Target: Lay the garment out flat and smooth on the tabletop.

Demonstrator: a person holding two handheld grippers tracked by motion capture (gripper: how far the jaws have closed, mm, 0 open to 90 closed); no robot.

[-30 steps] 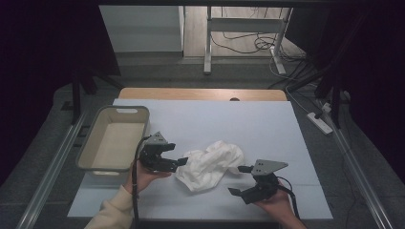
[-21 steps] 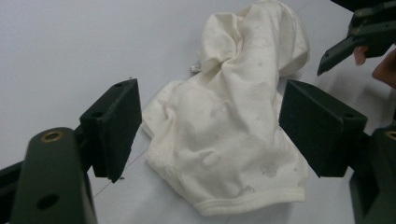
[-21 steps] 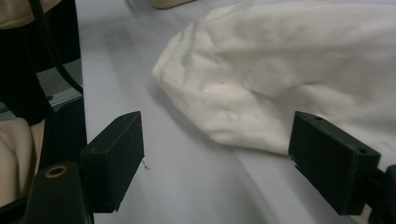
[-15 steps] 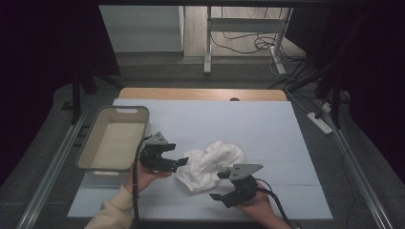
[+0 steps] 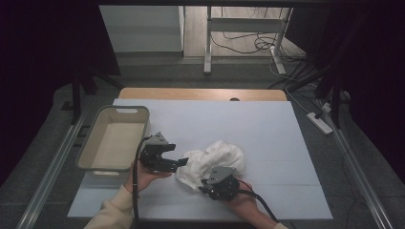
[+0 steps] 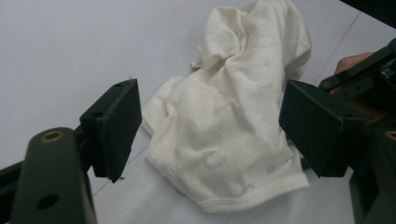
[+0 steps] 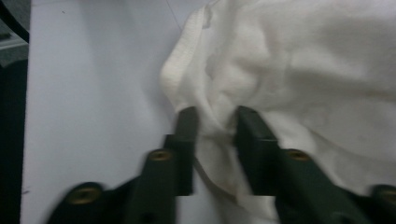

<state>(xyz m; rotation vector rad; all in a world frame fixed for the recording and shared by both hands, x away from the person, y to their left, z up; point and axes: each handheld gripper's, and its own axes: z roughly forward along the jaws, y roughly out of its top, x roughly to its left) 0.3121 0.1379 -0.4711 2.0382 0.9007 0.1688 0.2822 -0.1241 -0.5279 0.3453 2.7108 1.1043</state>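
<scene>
I sit at a table (image 5: 286,143) covered in a pale blue-white sheet, holding a black two-jaw gripper in each hand; a crumpled white cloth (image 5: 212,162) lies on the sheet near my edge of the table, between my two hands.

My left gripper (image 5: 180,162) rests just left of the cloth, pointing at it; in the left gripper view its jaws stand wide apart and released, one on each side of the cloth's hemmed lower edge (image 6: 243,203), with bare sheet showing between the pads and the fabric; nothing is gripped there.

My right gripper (image 5: 203,187) sits at the cloth's near edge, my hand (image 5: 241,200) behind it and its cable trailing toward me; its jaws have just been closing; in the right gripper view a bunched fold of the white cloth (image 7: 299,70) lies between the two narrow jaws, which are drawn close and pinch that fold, so this gripper is grasping the cloth.

A shallow beige tub (image 5: 90,148) stands at the left side of the table, just beside my left gripper and apart from the cloth.
</scene>
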